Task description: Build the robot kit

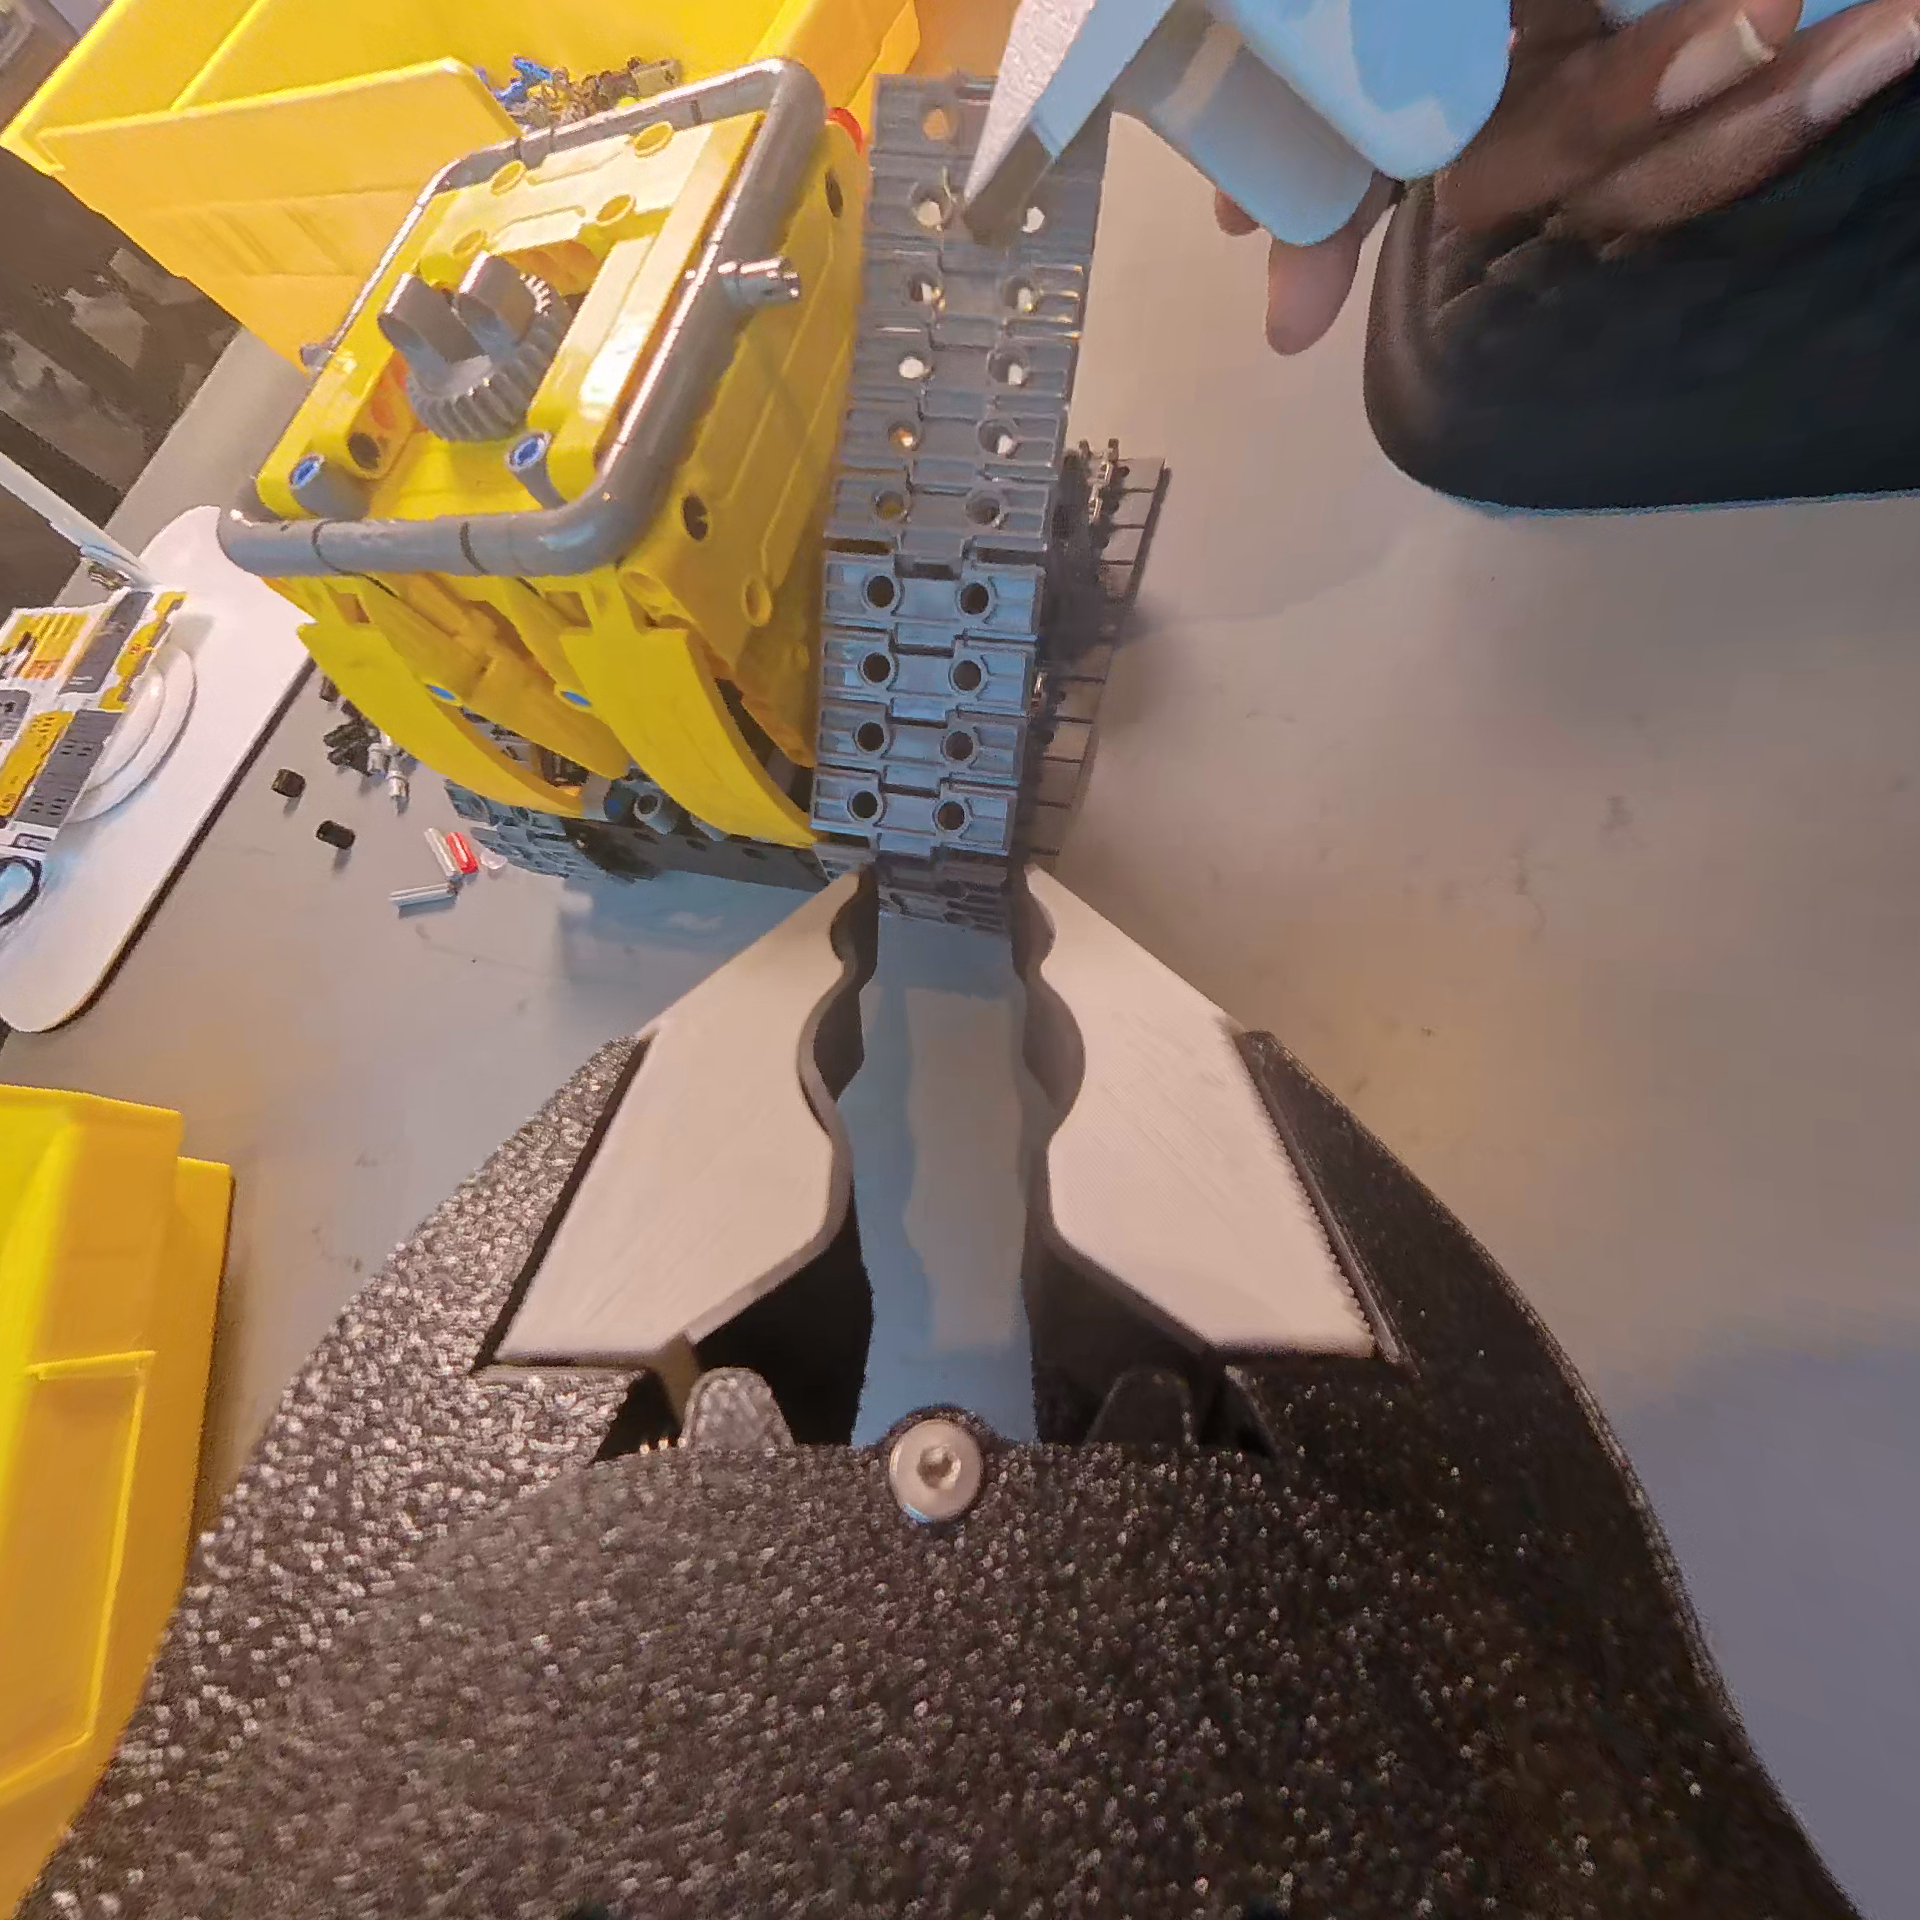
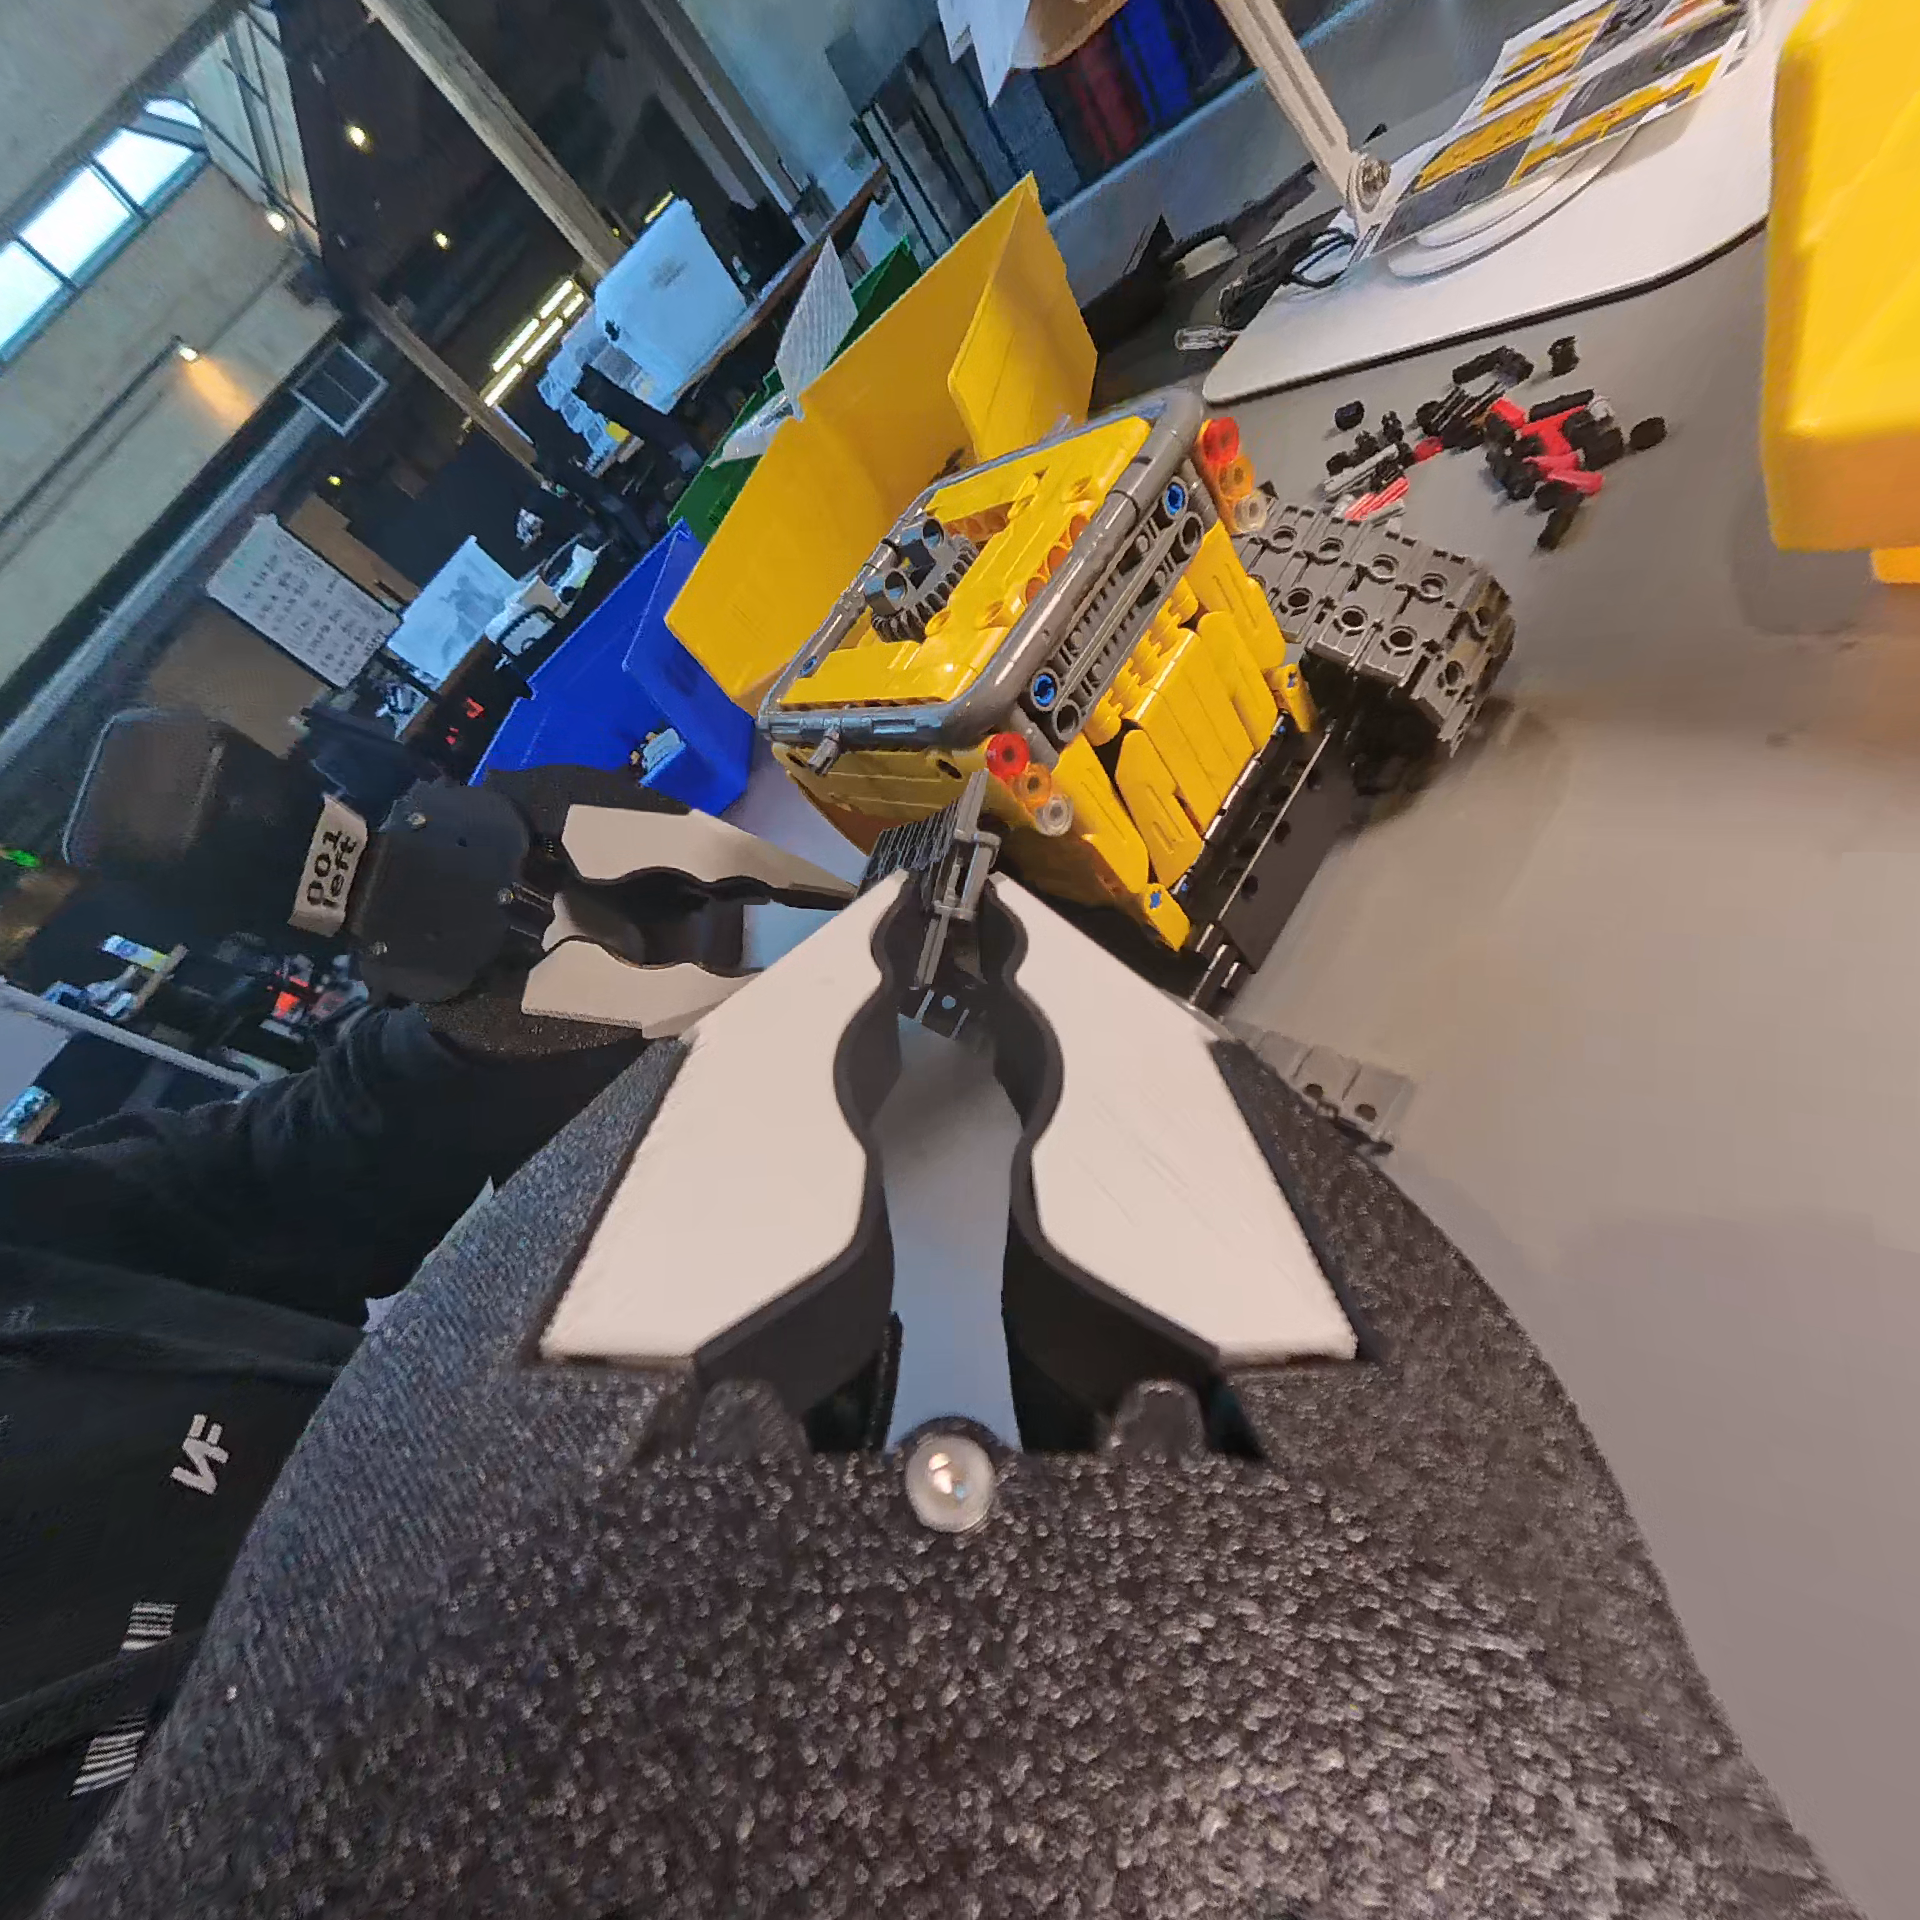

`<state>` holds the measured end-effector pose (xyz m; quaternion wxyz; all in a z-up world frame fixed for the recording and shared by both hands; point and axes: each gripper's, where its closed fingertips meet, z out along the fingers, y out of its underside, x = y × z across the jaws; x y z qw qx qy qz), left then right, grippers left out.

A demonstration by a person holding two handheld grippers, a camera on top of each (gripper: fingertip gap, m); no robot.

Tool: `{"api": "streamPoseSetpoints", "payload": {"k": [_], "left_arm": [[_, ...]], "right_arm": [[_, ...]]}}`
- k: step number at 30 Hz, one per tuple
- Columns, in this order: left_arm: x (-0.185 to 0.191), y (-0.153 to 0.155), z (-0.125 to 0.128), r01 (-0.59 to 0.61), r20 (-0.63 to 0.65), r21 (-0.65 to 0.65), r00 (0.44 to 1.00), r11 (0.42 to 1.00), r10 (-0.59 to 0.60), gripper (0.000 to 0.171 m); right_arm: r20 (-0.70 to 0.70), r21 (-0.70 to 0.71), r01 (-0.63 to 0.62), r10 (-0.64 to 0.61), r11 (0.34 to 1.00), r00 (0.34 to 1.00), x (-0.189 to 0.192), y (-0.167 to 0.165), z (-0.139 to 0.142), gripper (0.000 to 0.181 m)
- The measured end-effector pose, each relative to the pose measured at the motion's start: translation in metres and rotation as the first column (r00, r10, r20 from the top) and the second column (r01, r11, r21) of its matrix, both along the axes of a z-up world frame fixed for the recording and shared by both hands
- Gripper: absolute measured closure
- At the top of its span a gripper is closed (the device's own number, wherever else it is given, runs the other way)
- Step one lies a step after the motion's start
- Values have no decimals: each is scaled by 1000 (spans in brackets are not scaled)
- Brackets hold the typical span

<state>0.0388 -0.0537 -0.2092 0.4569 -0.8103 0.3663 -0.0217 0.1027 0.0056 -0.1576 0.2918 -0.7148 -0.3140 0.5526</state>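
While my left gripper (image 1: 943, 894) clamps the near end of the grey track (image 1: 940, 582), its tips pressing on both sides of the links, my right gripper (image 2: 940, 899) is closed on a small dark grey piece (image 2: 951, 883) at the track's far end. The track runs straight ahead of my left fingers, hard against the yellow brick model (image 1: 551, 520) on the grey table (image 1: 1455, 883). Loose small parts (image 2: 1507, 447) lie beyond the model.
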Motion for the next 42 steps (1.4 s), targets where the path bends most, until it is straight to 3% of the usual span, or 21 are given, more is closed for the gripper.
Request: {"api": "streamPoseSetpoints", "payload": {"k": [5,12,17,21,25,28,31,33,37,42], "left_arm": [[2,-1,6,-7,-52,67,999,998,10,148],[15,5,11,44,-91,120,995,992,-33,142],[20,14,14,76,-183,172,982,982,-44,147],[21,16,12,82,-224,146,973,986,-47,147],[22,14,14,72,-187,122,981,990,-48,150],[23,15,16,58,-145,99,988,993,-43,150],[25,17,17,43,-124,72,992,996,-34,149],[26,19,17,36,-143,61,989,998,-27,149],[30,21,15,28,-159,36,987,999,-22,147],[31,23,12,17,-152,27,988,999,-13,147]], "right_arm": [[57,30,22,-24,999,998,4,11,-10,161],[-44,-94,-5,1,996,999,8,9,-5,167],[-21,-61,-9,8,998,1000,12,13,-1,167],[8,-95,-42,43,995,999,14,12,-12,167],[45,-94,-67,71,993,996,19,12,-20,167],[-9,-142,-88,87,986,996,19,15,-12,167],[64,-140,-102,112,985,992,18,20,-28,167],[36,-186,-122,131,975,991,17,22,-28,167],[205,-68,-138,149,988,967,19,35,-44,170],[249,1,-133,128,991,960,19,56,-42,169]]}}
